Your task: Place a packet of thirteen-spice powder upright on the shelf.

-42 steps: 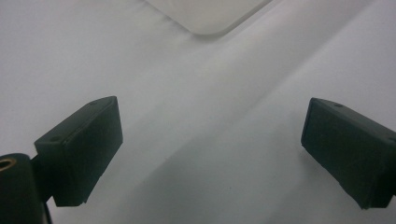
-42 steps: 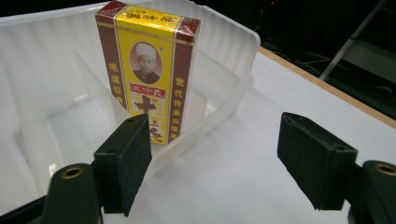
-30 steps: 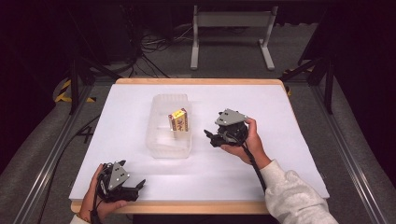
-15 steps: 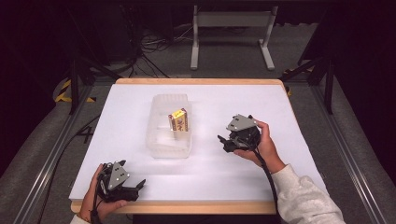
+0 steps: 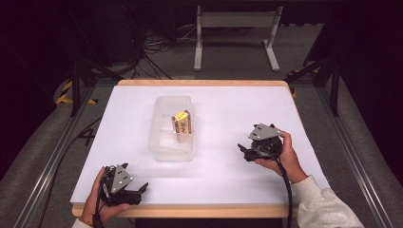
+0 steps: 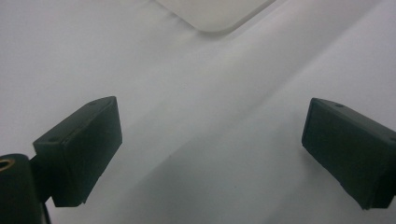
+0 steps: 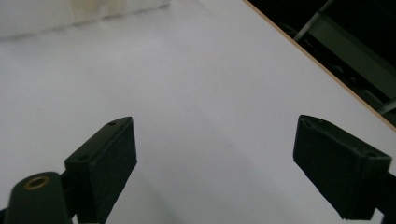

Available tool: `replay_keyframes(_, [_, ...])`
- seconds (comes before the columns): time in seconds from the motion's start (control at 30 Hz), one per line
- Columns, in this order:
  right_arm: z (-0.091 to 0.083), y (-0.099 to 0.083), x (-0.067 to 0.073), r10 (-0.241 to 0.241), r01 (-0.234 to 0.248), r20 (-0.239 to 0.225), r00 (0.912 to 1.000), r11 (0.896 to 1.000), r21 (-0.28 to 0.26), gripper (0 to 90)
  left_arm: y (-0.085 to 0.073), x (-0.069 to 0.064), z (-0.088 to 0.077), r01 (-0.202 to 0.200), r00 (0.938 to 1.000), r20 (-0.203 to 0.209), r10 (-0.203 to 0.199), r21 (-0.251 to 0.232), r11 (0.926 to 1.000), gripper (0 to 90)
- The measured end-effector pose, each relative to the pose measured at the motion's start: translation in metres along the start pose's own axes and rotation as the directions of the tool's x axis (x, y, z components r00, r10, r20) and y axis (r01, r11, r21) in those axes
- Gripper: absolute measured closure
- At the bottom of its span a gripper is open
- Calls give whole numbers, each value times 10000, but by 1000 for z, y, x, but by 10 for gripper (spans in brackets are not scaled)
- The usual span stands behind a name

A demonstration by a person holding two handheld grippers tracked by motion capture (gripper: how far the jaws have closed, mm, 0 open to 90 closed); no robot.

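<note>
**Small box in the tub, both grippers empty**

We see a small yellow box (image 5: pixel 182 123) standing on end inside a clear plastic tub (image 5: pixel 164 147), against the tub's right wall. The tub sits a little left of the middle of the white table (image 5: pixel 228 109).

The right gripper (image 5: pixel 245 152) sits well to the right of the tub, held by the right hand (image 5: pixel 283 154) just above the tabletop, jaws pointing left toward the tub. In the right gripper view we see its jaws spread wide with bare table between them, and the table's wooden edge (image 7: pixel 322 70) running past on the right.

The left gripper (image 5: pixel 140 190) rests at the near left corner, held by the left hand (image 5: pixel 95 202). In the left gripper view its jaws are also spread wide, gripping nothing, and a corner of the tub (image 6: pixel 215 14) shows at the top.
</note>
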State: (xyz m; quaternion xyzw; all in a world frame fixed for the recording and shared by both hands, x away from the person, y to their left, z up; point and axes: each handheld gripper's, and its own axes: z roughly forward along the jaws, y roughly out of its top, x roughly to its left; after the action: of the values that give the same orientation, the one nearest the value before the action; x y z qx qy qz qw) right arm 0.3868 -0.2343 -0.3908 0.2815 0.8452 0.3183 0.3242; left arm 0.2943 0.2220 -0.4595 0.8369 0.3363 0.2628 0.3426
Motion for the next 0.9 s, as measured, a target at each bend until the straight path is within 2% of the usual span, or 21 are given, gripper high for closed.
replay_keyframes(0.53, [-17,-42,-13,409,-413,228,9989,9990,168,119,-1,0,0,-24,10000,20,24,0,10000,55])
replay_keyframes(0.63, [-24,-52,-16,824,-821,104,9965,9964,-226,114,-1,0,-1,-35,10000,17,35,2,10000,55])
replay_keyframes(0.7, [-28,-59,-17,842,-829,329,9959,9958,-396,114,-1,0,-1,-36,10000,31,37,-38,10000,55])
replay_keyframes(0.9, [-42,-76,-17,1294,-1244,438,9906,9870,-1022,102,-1,2,-2,-31,10000,-56,30,-72,10000,55])
